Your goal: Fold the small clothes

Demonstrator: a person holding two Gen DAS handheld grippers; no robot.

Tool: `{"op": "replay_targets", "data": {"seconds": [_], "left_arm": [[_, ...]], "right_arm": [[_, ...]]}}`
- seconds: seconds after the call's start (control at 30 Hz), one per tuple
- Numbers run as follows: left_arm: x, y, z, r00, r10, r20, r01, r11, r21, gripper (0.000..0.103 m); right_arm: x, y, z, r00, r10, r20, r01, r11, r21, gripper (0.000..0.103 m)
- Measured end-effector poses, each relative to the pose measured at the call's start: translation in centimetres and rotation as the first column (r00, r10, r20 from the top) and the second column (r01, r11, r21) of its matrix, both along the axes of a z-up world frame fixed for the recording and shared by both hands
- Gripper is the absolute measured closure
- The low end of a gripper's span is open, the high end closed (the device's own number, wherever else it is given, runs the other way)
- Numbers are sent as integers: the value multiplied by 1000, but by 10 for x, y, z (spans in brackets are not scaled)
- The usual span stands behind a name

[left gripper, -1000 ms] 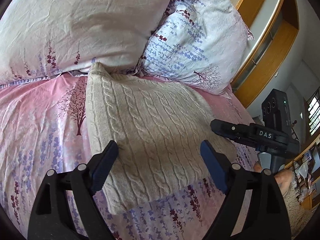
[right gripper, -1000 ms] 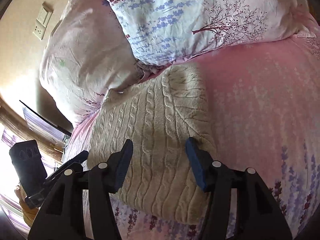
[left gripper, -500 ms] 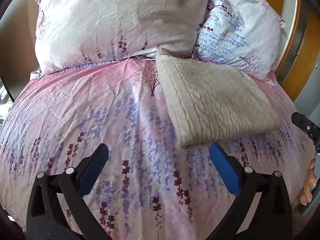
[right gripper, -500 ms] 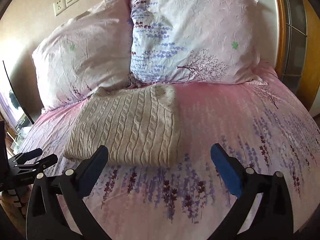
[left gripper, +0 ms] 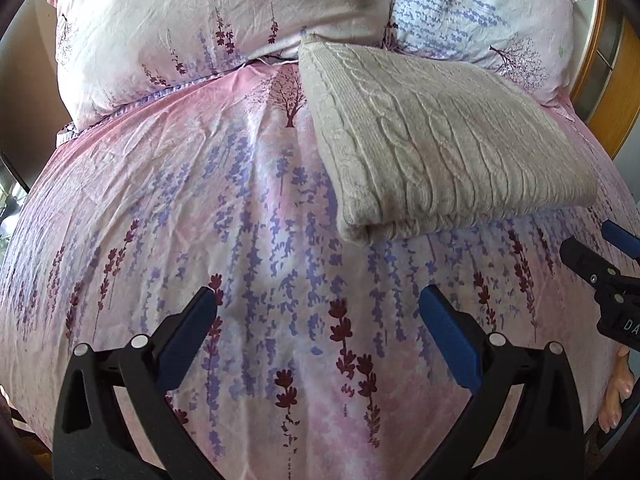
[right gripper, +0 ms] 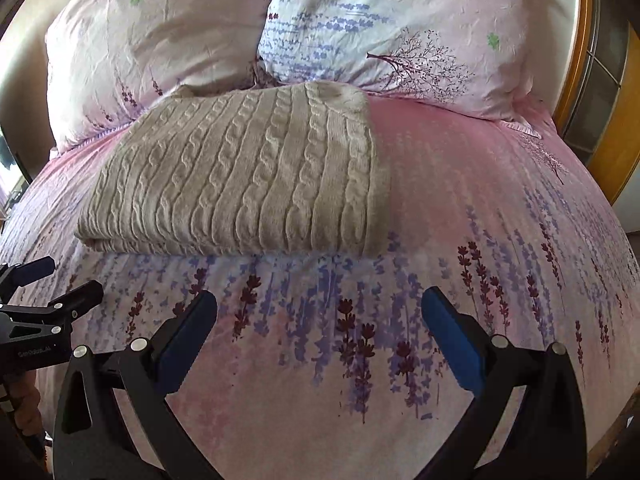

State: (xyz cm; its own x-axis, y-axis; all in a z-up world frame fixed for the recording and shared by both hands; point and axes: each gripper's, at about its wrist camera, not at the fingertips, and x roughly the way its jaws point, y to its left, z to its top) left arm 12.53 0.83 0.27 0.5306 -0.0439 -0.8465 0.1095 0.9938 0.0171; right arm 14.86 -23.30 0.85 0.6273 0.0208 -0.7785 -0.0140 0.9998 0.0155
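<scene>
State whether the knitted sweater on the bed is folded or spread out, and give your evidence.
Folded. The sweater lies as a compact rectangle on the bedspread, with stacked layers showing along its near edge and no sleeves sticking out.

Beige cable-knit sweater (left gripper: pixel 436 136) is seen folded into a flat, thick rectangle; layers are stacked, with the folded edge visible along the near side; ribbed band is seen at the near edge, cable pattern running front to back; it lies flat on the bed (left gripper: pixel 200 200), on the pink floral cover, its far end touching the pillows (right gripper: pixel 280 32); from the right wrist view the same sweater (right gripper: pixel 248 172) is seen left of centre; nothing is gripping it.
</scene>
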Motion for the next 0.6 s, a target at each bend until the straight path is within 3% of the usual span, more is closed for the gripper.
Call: {"op": "replay_targets", "data": {"seconds": [0.3,0.6], "left_arm": [[-1,1,-1,999,26,25,-25,1000,-15,2],[-3,1,-1,999,20,46,-19,1000,-16,2]], "right_arm": [[2,4,-11,998,21,-67,-23,999,-26,1],[0,2,-13,998,1,-66,0,1000,3,1]]}}
